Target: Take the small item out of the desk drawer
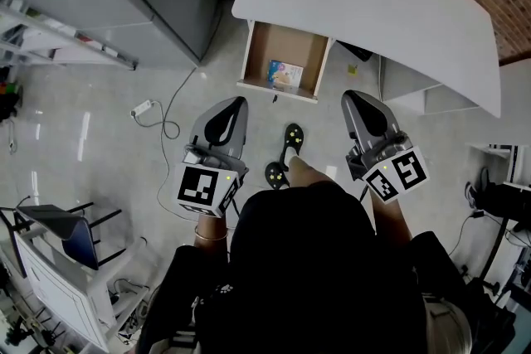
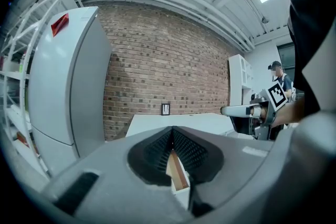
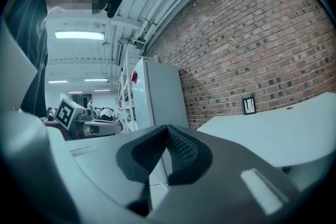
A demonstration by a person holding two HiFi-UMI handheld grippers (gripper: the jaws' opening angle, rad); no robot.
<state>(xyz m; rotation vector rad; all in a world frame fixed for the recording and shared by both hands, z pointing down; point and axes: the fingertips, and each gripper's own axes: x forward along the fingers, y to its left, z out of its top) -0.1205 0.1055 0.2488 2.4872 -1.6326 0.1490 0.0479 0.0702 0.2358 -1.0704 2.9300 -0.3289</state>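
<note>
Closed jaws, item beyond in drawer

Dressed in black clothing, carrying two grey grippers.
Left gripper and right gripper: smooth grey shells, black ribbed pads inside the jaws, each backed by a white cube printed with black square markers and a small yellow-green spot. Thin bangle at the left wrist; black shoes dotted yellow-green.

No legible words or numbers. Square black-and-white markers sit on the cubes of the left gripper and right gripper; the item print, a framed wall sign and a red label on a cabinet are unreadable
</note>
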